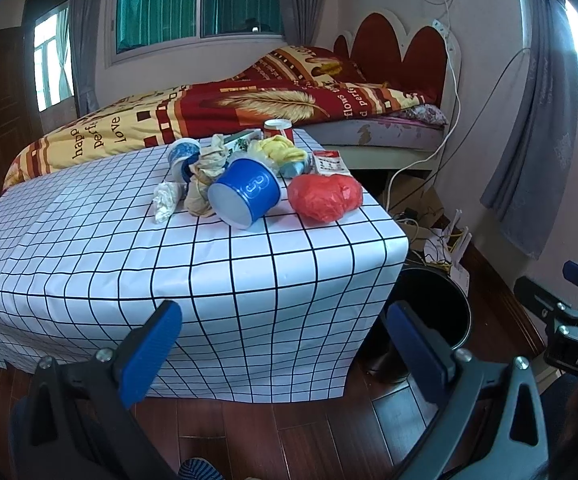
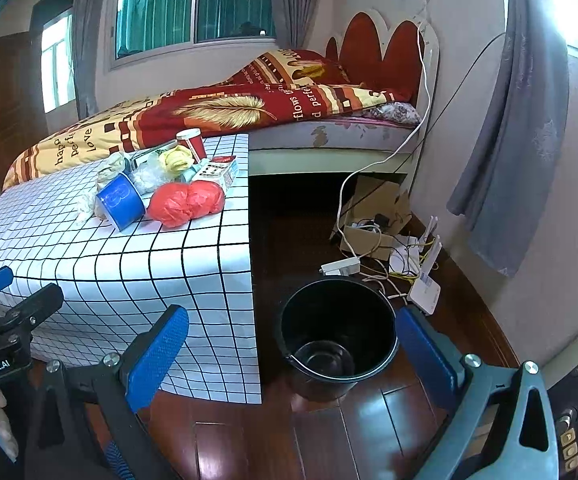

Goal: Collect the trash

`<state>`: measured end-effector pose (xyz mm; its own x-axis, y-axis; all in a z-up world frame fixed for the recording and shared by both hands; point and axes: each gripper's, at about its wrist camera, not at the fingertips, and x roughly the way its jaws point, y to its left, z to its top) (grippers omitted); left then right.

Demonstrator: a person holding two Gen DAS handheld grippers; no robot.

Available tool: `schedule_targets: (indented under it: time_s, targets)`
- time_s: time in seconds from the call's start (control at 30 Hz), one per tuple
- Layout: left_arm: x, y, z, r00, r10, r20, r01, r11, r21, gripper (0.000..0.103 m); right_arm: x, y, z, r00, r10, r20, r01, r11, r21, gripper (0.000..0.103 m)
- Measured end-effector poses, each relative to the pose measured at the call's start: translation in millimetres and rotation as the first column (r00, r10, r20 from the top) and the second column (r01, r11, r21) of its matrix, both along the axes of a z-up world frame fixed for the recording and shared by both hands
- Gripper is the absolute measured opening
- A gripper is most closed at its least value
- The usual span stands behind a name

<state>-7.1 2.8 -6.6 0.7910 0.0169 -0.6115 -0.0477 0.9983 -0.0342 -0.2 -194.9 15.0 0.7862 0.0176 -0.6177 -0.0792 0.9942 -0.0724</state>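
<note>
Right wrist: bucket on floor beside table, cables behind.

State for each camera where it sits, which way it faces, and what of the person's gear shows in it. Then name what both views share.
Left wrist: on the left gripper, low over the floor, facing the checkered table and the bed; its open blue fingers show, with the right gripper at right.
Right wrist: on the right gripper, facing the black bin; the left gripper shows at left.
Shared: table, red bag, blue cup, bin, bed.
</note>
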Motion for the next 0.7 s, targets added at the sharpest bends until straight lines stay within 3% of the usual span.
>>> schedule_targets:
  time_s: [0.7]
  targets:
    - [3.3, 10.3, -4.4, 1.000, 0.016, -0.014, -0.016, 1.000, 0.000, 0.103, 1.9, 6.0, -4.6, 1.000, 0.021, -0.018, -0.021, 1.000, 0.009, 0.103]
